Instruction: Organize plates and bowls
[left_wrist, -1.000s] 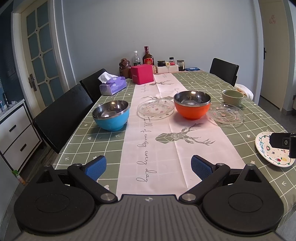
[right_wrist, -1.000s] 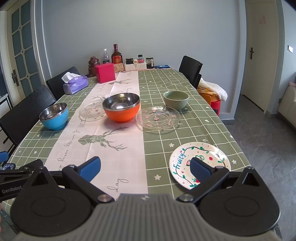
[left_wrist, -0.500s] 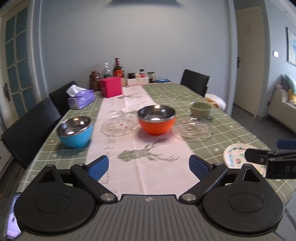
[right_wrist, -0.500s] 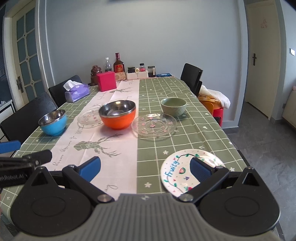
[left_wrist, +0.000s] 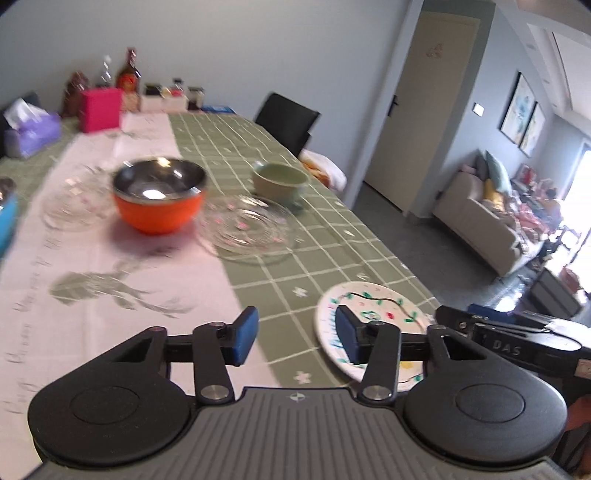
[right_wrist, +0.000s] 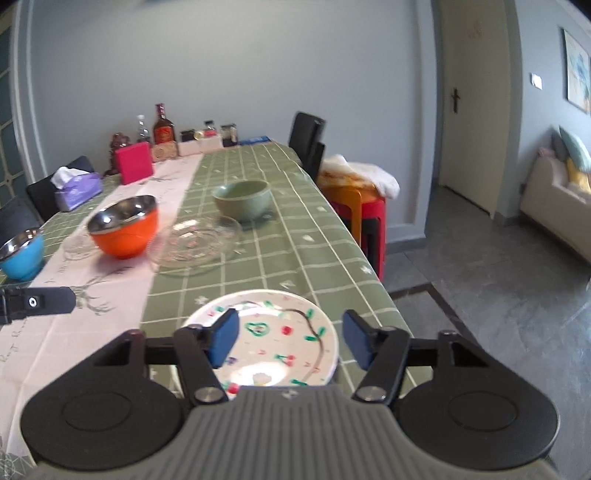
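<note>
A white plate painted with fruit (right_wrist: 273, 332) (left_wrist: 373, 306) lies near the table's front right edge. My right gripper (right_wrist: 290, 341) is open and hovers right over it, fingers on either side. My left gripper (left_wrist: 295, 334) is open just left of the plate. Further back stand an orange steel-lined bowl (right_wrist: 125, 229) (left_wrist: 159, 199), a clear glass plate (right_wrist: 195, 245) (left_wrist: 251, 229), a green bowl (right_wrist: 242, 199) (left_wrist: 280, 182), a second glass plate (left_wrist: 74, 206) (right_wrist: 75, 245) and a blue bowl (right_wrist: 22, 253).
At the far end stand a pink box (right_wrist: 133, 168), a tissue pack (right_wrist: 77, 186), bottles and jars (right_wrist: 162, 129). Black chairs (right_wrist: 308, 138) and a red stool with cloth (right_wrist: 360, 199) flank the right side. The table edge (right_wrist: 373, 273) drops to the floor.
Both grippers swung right and moved toward the fruit plate. The right gripper now sits over it. The left gripper's fingers have narrowed but stay open.
</note>
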